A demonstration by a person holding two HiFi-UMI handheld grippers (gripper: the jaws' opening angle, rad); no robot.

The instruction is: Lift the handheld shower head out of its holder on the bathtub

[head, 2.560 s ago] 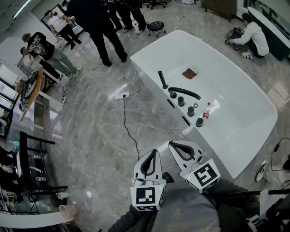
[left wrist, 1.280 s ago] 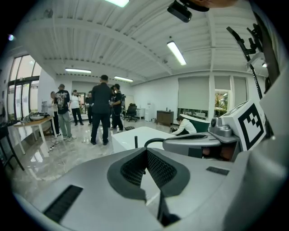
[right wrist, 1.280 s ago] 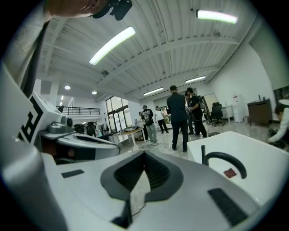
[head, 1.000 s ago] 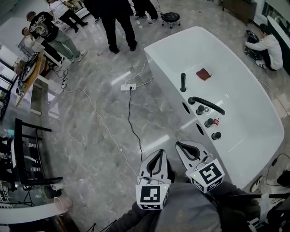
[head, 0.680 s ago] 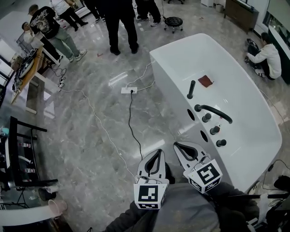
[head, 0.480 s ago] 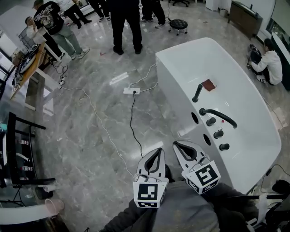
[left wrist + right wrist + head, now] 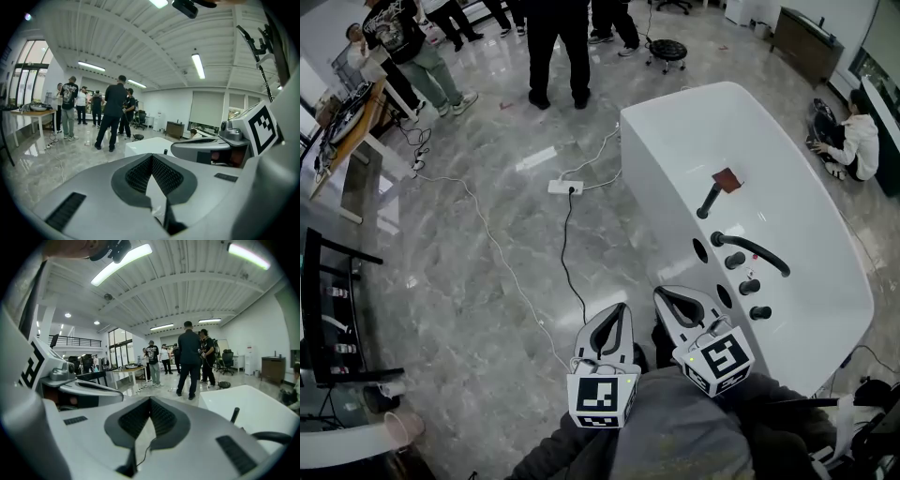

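In the head view the left gripper (image 7: 620, 310) and the right gripper (image 7: 662, 294) are held side by side low over the grey marble floor (image 7: 487, 281). Each has its jaws brought together with nothing between them. Ahead of the right jaws and a little to their right stands the white bathtub (image 7: 670, 112). The black handheld shower head (image 7: 710, 199) rises at a slant from the tub's near rim, well ahead of both pairs of jaws and untouched. The curved black spout (image 7: 759, 255) and the round black knobs (image 7: 750, 286) sit nearer the right jaws. A reddish cloth (image 7: 727, 178) lies in the tub just beyond the shower head. Ahead of the left jaws a white power strip (image 7: 562, 187) lies on the floor. In the left gripper view the jaws meet at their tips and hold nothing. The shower head (image 7: 165, 151) shows small above them, slightly right, and several standing people (image 7: 112, 117) are far ahead to the left. In the right gripper view the jaws are likewise closed and empty, with the shower head (image 7: 234, 415) ahead and to their right on the tub.
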